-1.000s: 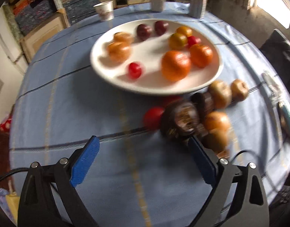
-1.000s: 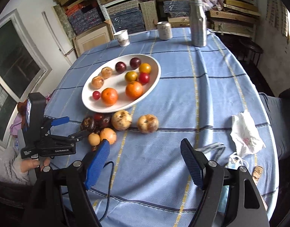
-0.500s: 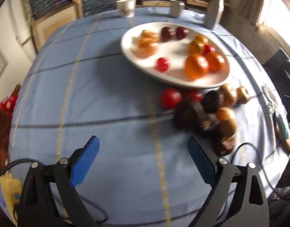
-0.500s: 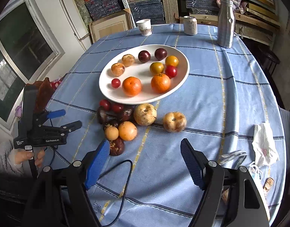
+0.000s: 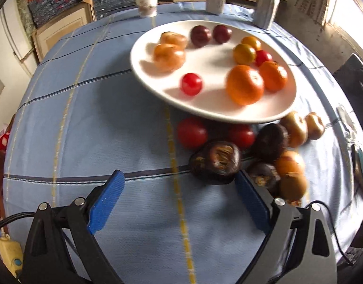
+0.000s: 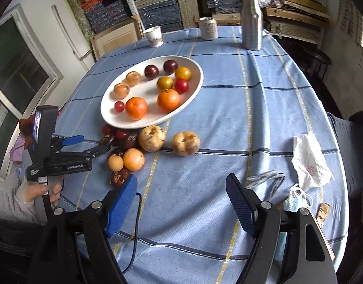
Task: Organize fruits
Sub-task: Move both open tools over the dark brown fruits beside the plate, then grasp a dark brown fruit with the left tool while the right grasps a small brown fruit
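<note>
A white oval plate [image 5: 157, 90] [image 6: 143, 90] holds two oranges, dark plums, small red and yellow tomatoes and tan fruits. In front of it on the blue cloth lies a pile of loose fruit: red tomatoes [image 5: 192, 132], dark wrinkled fruits [image 5: 215, 162] [image 6: 108, 140], small orange ones [image 6: 133, 159] and two pale apples [image 6: 151, 138] [image 6: 186, 143]. My left gripper [image 5: 179, 201] [image 6: 89, 145] is open, its right finger beside the nearest dark fruit, nothing between the pads. Well short of the pile, my right gripper [image 6: 181, 203] hangs open and empty over bare cloth.
A paper cup [image 6: 154, 36], a can [image 6: 208, 28] and a metal bottle [image 6: 251, 20] stand at the table's far edge. A crumpled white bag [image 6: 310, 163], a face mask [image 6: 296, 198] and a cord [image 6: 266, 177] lie at the right. A hand [image 6: 50, 193] holds the left gripper's handle.
The left gripper drew back from the pile, then came forward and lower again, so its right finger now sits beside the dark fruit. Both grippers stay open.
</note>
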